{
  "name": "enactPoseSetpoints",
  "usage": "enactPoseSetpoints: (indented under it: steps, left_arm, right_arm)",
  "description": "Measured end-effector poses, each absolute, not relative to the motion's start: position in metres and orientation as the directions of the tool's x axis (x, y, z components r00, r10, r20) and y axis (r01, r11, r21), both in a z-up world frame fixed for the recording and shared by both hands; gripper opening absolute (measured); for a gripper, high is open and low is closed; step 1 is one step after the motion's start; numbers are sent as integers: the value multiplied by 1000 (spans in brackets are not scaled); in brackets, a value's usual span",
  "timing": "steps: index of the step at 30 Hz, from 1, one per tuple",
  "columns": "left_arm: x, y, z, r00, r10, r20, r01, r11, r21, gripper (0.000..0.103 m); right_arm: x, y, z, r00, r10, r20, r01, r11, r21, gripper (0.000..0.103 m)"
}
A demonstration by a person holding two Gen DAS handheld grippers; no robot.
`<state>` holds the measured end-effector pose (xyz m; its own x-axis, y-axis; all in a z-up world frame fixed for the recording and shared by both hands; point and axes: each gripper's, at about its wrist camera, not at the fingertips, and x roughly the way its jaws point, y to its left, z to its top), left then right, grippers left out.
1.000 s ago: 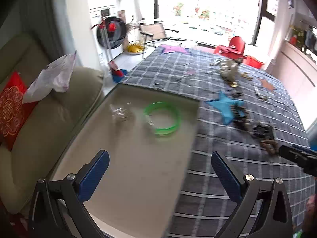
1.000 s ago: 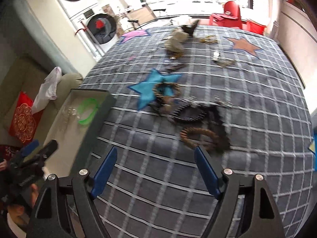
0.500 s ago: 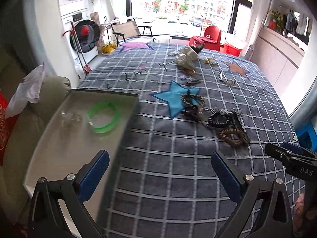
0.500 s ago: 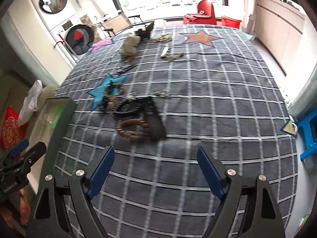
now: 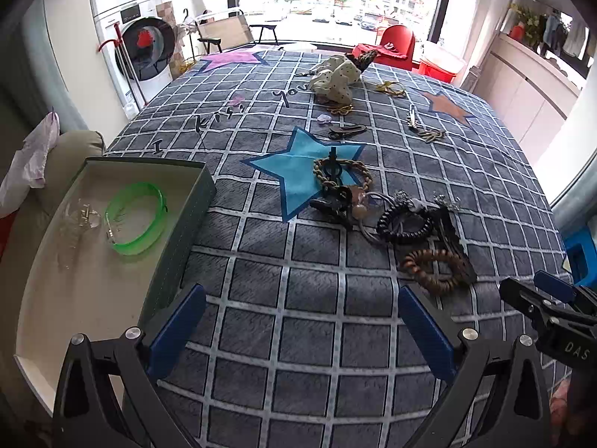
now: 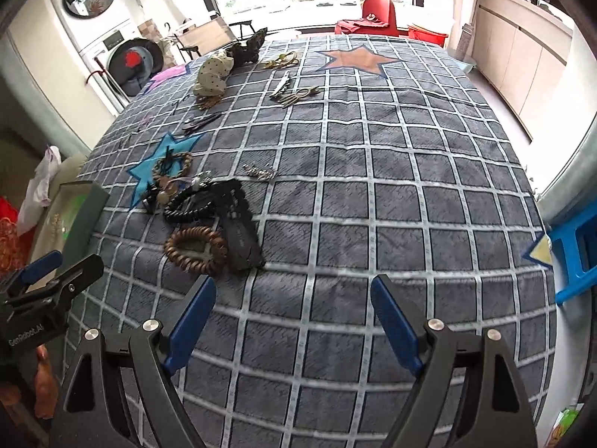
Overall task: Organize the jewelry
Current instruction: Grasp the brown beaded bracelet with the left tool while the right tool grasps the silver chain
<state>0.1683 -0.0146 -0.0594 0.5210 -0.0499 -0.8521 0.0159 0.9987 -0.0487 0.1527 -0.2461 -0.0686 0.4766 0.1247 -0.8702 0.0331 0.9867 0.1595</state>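
A shallow box [image 5: 179,231] at the table's left edge holds a green bangle [image 5: 136,218] and a clear bracelet [image 5: 80,216]. A heap of jewelry lies mid-table: a brown bead bracelet [image 5: 429,270], a black coil bracelet [image 5: 405,224], a braided rope bracelet [image 5: 343,175]. The brown bead bracelet also shows in the right wrist view [image 6: 196,250]. My left gripper [image 5: 300,330] is open and empty, above the cloth between box and heap. My right gripper [image 6: 293,323] is open and empty, near the front edge, just right of the brown bracelet.
A checked grey cloth with stars [image 6: 373,171] covers the table. At the far end lie a dotted scrunchie [image 5: 337,78], hair clips [image 5: 347,130] and gold pieces [image 5: 391,89]. A sofa [image 5: 74,145] stands left of the box, a blue stool [image 6: 574,246] at right.
Both grippers swung right: the left view moved off the box onto the table's middle, the right view moved off the box side toward the table's right. Both stayed open.
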Motion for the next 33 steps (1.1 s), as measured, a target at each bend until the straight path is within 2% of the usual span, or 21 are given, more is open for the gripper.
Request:
enactPoseSetpoints:
  steps: [7,10,12,14,16,22,24,28,29,32,33]
  left_arm:
    - [174,-32,-67,499,-123,-858,69,992,-102,103]
    - [177,-44,-71,491,-153,-858,94,988,-122,103]
    - [178,-51,-72,487,-161,-859,111,986,-121,88]
    - [182,-58,-76,475,-165,-865,122,985,-121,87]
    - [184,-62,-77,474,-171,-864,130,984,-123,79]
    - [184,-76,-81,473,-205,-857,195,973,-125,78]
    - [184,-82,-84,463,-210,-861,215,969,-120,61]
    - [186,-87,-89,459,-209,-864,224,968,-114,60]
    - [186,-87,-89,460,-212,-862,226,967,-117,55]
    - [186,-89,-88,464,-216,-859,235,965,-116,54]
    - [186,-91,-88,466,-216,-858,241,964,-112,46]
  right_arm:
    - [181,-252,-72,496,99,-863,14,993,121,86]
    - [195,-248,-74,502,101,-859,-34,995,97,78]
    - [206,-246,-77,500,119,-858,-82,993,90,74]
    - [213,-243,-80,492,137,-859,-119,989,90,70]
    - [218,-241,-83,487,156,-859,-153,984,92,66]
    - [231,-234,-92,464,207,-861,-234,967,106,61]
    - [235,-230,-94,460,208,-863,-255,962,96,59]
    - [245,-222,-95,458,209,-864,-281,956,82,54]
    - [246,-220,-95,459,203,-865,-286,955,72,54]
    - [248,-213,-97,470,172,-866,-308,951,22,52]
    - [246,-209,-97,478,156,-864,-319,948,-4,52]
